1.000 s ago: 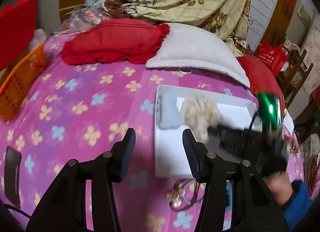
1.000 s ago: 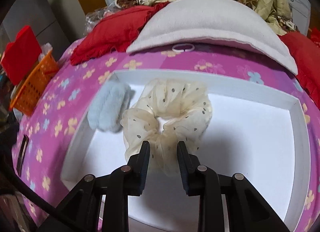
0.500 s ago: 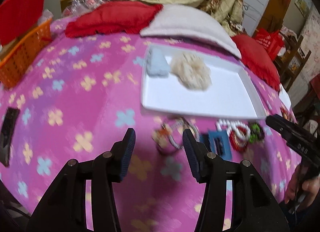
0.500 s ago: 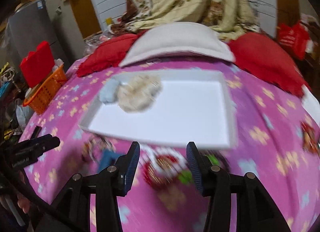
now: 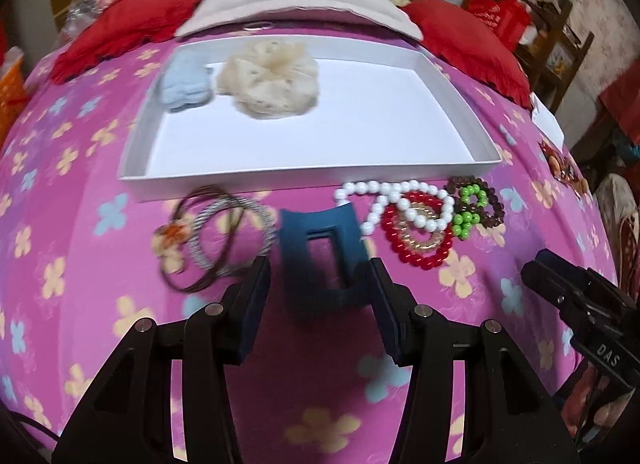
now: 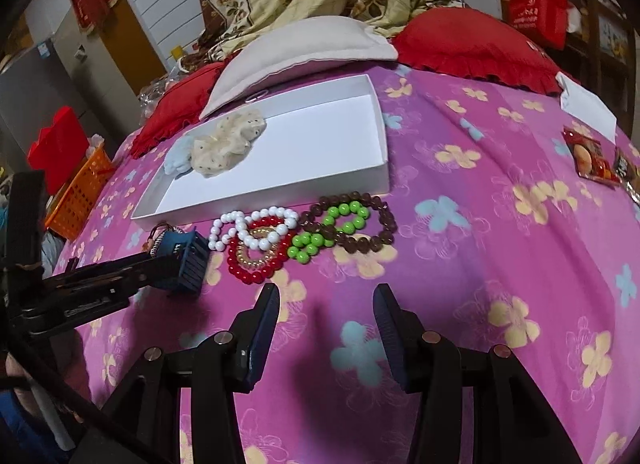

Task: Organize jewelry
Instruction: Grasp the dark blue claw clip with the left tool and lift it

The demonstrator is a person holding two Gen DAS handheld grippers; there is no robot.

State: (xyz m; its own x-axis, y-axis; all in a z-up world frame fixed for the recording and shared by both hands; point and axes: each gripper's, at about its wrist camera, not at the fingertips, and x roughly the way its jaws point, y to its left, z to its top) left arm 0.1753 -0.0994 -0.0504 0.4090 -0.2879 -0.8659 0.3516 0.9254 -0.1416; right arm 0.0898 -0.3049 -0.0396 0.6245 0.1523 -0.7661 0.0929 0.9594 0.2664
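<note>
A white tray [image 5: 304, 179] lies on the pink flowered bedspread with a cream scrunchie [image 5: 268, 79] and a pale blue fluffy hair tie [image 5: 184, 83] in its far left corner. In front of it lie thin hair ties [image 5: 224, 236], a blue claw clip [image 5: 320, 256], and white [image 5: 400, 203], red [image 5: 416, 256], green [image 5: 468, 207] and brown [image 5: 492, 203] bead bracelets. My left gripper [image 5: 318, 304] stands open astride the clip, pads just off its sides. My right gripper [image 6: 326, 328] is open and empty over bare bedspread, just short of the bracelets [image 6: 332, 227].
Red cushions [image 6: 472, 47] and a white pillow [image 6: 304, 47] lie behind the tray. An orange basket [image 6: 80, 191] stands at the far left. Snack packets [image 6: 592, 159] and a white paper [image 6: 588, 107] lie to the right. A hand holds the right gripper [image 5: 560, 284].
My right gripper let go of the cream scrunchie in the tray, opened and drew back to the bracelets. My left gripper came down and forward over the blue clip.
</note>
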